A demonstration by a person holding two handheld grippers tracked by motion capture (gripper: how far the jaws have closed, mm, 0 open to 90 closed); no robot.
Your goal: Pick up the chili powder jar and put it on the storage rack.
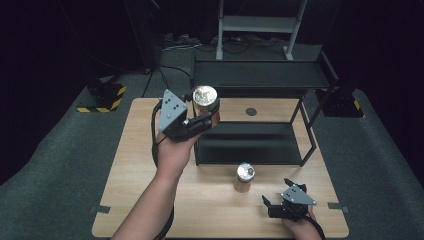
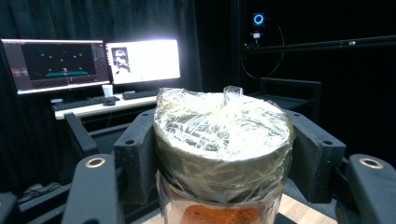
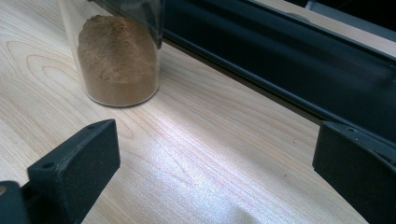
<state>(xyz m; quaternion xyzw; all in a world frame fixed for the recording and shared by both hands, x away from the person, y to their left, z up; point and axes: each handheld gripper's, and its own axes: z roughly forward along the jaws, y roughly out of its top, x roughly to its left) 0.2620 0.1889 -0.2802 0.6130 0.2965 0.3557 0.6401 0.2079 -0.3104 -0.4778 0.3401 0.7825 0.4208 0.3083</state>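
Above the left end of the black shelf rack (image 1: pixel 260 90), my left gripper (image 1: pixel 202 116) holds a jar (image 1: pixel 205 99) in the air, jaws closed on its neck just under the lid. From the left gripper view, the jar (image 2: pixel 223 154) has clear film wrapped over its lid and reddish-brown powder in the glass below; both black jaws press its sides. On the wooden table (image 1: pixel 135 165), a second jar (image 1: pixel 244 177) of brown powder stands upright in front of the rack. My right gripper (image 1: pixel 277 196) rests low at the table's near right edge, jaws wide apart with nothing between them. From the right gripper view, the second jar (image 3: pixel 116 60) stands apart, ahead of those jaws.
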